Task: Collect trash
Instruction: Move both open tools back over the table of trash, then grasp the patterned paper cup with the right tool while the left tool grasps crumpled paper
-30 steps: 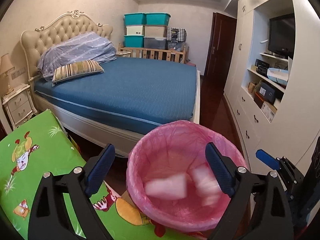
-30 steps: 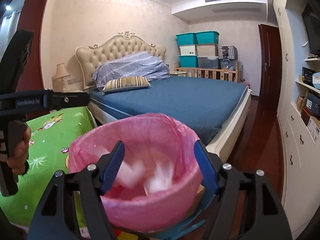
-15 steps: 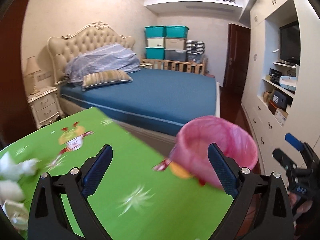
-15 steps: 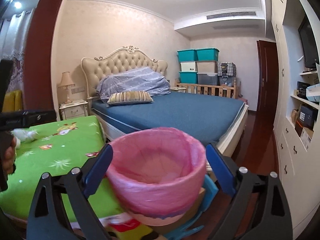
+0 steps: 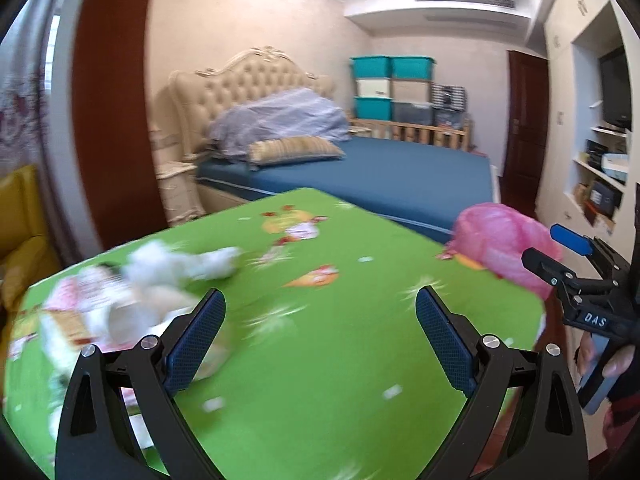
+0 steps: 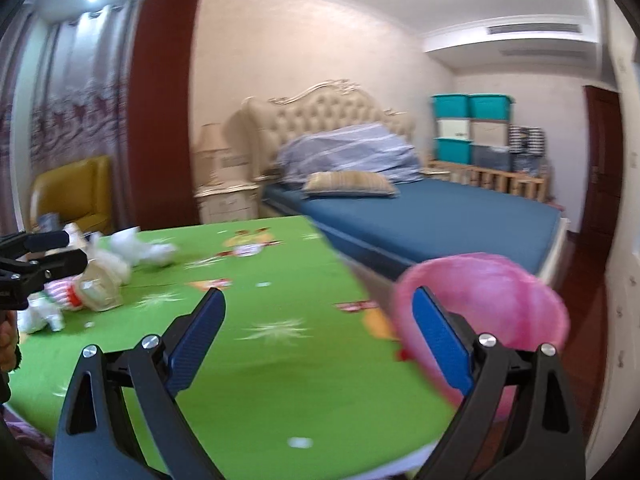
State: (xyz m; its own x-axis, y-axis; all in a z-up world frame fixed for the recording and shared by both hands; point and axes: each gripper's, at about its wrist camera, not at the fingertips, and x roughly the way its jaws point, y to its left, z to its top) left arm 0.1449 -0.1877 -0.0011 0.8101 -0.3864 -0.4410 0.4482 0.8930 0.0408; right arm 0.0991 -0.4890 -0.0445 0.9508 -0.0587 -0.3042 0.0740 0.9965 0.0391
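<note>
Both grippers hang over the green table [image 5: 320, 360] with nothing in them. The left gripper [image 5: 320, 336] has its blue-padded fingers spread wide apart, empty air between them, and the right gripper [image 6: 318, 332] looks the same, jaws gaping and holding nothing.

The trash pile [image 5: 132, 292] sits on the table's far-left part in the left wrist view: crumpled white tissue wads [image 5: 180, 264] plus some pink-and-white wrapper stuff, all pretty smeared by motion blur, so the individual pieces are hard to sort out. The left gripper's left finger is just beside the pile's near edge; whether it touches is hard to say. In the right wrist view the same pile [image 6: 92, 280] sits at the table's left side, with a crushed clear plastic bottle [image 6: 98, 290] among the tissues, well apart from the right gripper.

The pink-lined trash bin [image 6: 484, 320] stands just off the table's right edge, between the table and the blue bed [image 6: 432, 216]. It also shows in the left wrist view [image 5: 500, 244], past the table's far-right corner. A yellow armchair [image 6: 76, 192] sits behind the table's left end.
</note>
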